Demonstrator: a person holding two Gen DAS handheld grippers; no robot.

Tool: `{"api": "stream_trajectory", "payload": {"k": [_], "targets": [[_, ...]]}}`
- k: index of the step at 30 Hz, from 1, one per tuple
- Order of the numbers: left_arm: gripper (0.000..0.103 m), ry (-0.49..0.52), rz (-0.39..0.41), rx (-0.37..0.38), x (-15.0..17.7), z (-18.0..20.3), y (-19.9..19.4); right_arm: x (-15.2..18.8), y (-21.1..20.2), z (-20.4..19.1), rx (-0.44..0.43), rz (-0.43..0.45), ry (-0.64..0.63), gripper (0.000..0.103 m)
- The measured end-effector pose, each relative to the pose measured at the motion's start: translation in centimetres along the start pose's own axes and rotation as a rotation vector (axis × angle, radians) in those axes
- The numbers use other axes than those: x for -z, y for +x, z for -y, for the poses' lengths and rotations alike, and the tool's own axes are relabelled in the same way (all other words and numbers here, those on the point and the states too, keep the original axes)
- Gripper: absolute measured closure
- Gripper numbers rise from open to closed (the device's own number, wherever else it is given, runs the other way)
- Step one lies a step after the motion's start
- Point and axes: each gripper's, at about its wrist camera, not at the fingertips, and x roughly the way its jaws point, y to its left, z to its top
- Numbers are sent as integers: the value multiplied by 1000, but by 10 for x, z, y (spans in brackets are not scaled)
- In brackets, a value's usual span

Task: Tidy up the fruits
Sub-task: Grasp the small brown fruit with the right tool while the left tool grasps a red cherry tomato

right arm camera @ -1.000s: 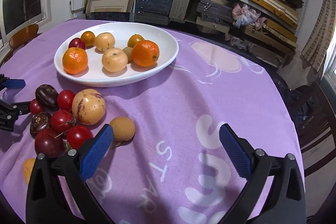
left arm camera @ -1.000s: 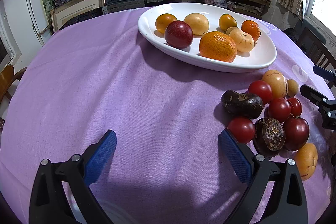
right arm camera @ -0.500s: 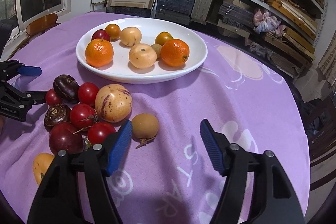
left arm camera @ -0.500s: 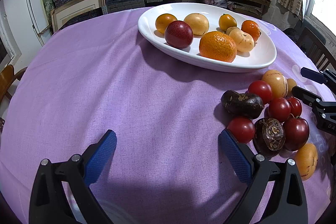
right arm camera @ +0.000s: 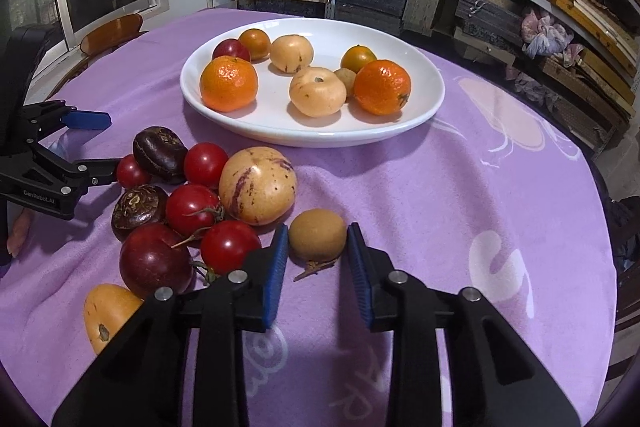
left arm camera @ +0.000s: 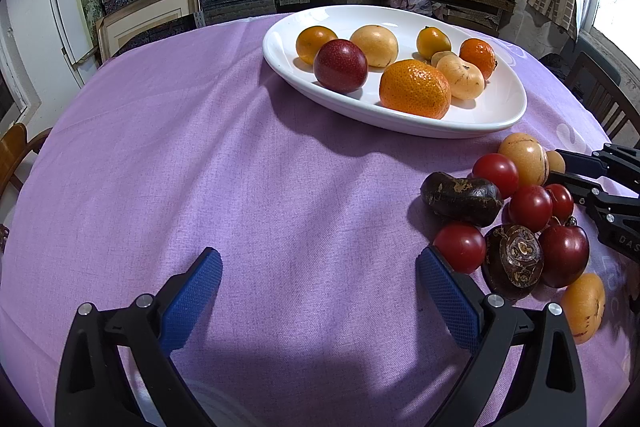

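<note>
Nearest, the right gripper (right arm camera: 318, 257) has just been closing; its jaws now sit narrow, pads against the small round brown fruit (right arm camera: 317, 235) on the purple-clothed tabletop (right arm camera: 460, 187). The left gripper (left arm camera: 318, 281) hovers with jaws wide and empty. Beside it, the loose cluster of red, dark and yellow fruits (right arm camera: 192, 195) remains unsorted. Farther off, the white oval ceramic dish (right arm camera: 424, 107) already holds eight fruits; roughly half the job is left.

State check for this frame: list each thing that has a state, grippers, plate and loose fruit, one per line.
right gripper: jaws just closed around the small brown fruit, which rests on the cloth.
left gripper: open, nothing between its jaws.
white plate: on the table, holding eight fruits.
loose fruit pile: on the purple cloth, beside the plate.
</note>
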Motion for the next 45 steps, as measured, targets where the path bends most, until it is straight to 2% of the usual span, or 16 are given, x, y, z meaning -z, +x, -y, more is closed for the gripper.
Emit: {"api": "stream_trajectory", "payload": {"k": [5,10,13,23,28,31,35,38,41,43,45], "targets": [[3,0,0,0,0,0,0,-1,4,9,-35,-12,42,73],[3,2,4,11,0,0,-1,2,2,15,61,-17,56,74],[3,25,42,7,0,4,-6,5,0,20,86,-19,69,74],[3,103,94,31,0,19,-18,6,0,24,56,-24,91,74],[3,89,147,93,1,17,-32,6,0,25,44,-26,101,73],[3,107,131,136,2,24,-30,6,0,25,45,-26,100,73],[3,195,111,78,5,49,-21,6,0,25,44,-26,101,73],[3,214,91,25,3,56,-12,6,0,25,44,-26,101,73],[3,182,28,16,-3,50,0,6,0,26,38,-27,105,73],[3,159,25,11,-3,42,1,6,0,27,34,-26,109,73],[3,143,49,-49,-2,33,-2,6,1,27,33,-26,110,73]]}}
